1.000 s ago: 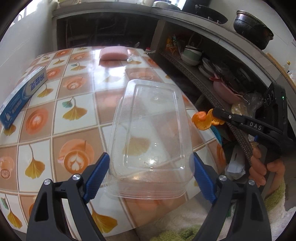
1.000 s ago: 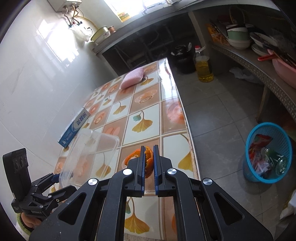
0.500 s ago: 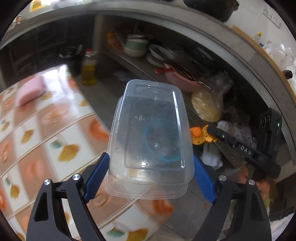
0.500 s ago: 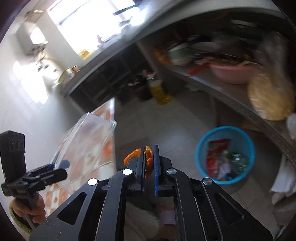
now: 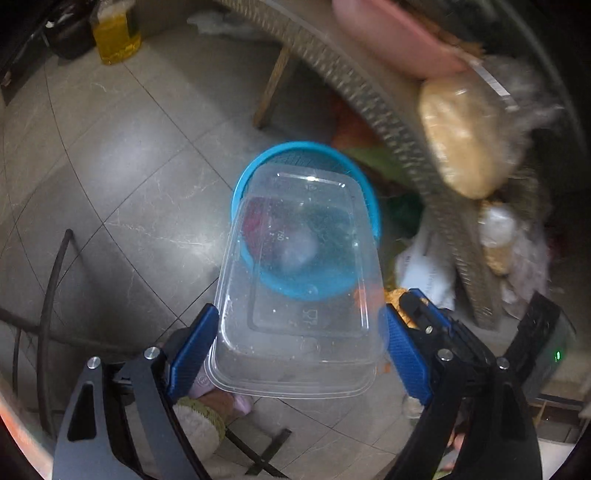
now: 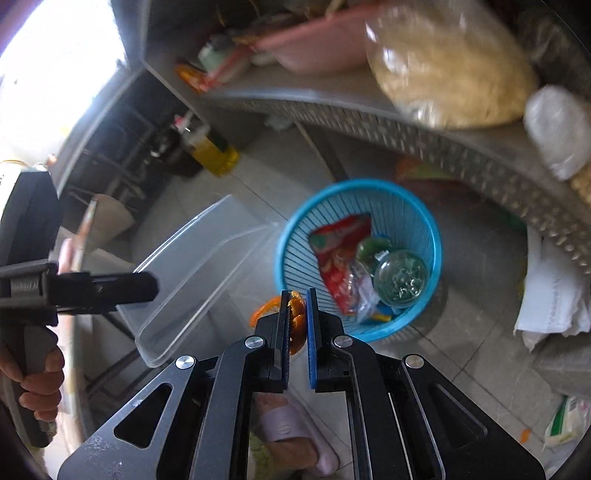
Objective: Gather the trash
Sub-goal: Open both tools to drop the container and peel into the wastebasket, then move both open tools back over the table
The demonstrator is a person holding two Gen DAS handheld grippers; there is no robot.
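Observation:
My left gripper (image 5: 297, 343) is shut on a clear plastic container (image 5: 299, 280) and holds it in the air, partly over the blue trash basket (image 5: 255, 177) on the floor. The container also shows in the right wrist view (image 6: 192, 273), left of the basket (image 6: 424, 225). My right gripper (image 6: 296, 295) pinches an orange peel (image 6: 293, 314) just short of the basket's near rim. The basket holds a red wrapper (image 6: 336, 254) and a glass jar (image 6: 400, 277). The right gripper (image 5: 417, 306) also shows beside the container in the left wrist view.
A patterned metal shelf edge (image 6: 406, 129) runs above the basket, carrying a bag of grain (image 6: 450, 74) and a pink basin (image 6: 317, 44). A yellow oil bottle (image 5: 114, 33) stands on the tiled floor. White papers (image 6: 550, 295) lie right of the basket. A slippered foot (image 6: 288, 432) is below.
Both grippers have swung from the tiled table down toward the floor, carrying the container and the peel. The basket now sits close beneath them. The right gripper's fingers stand slightly wider apart around the peel.

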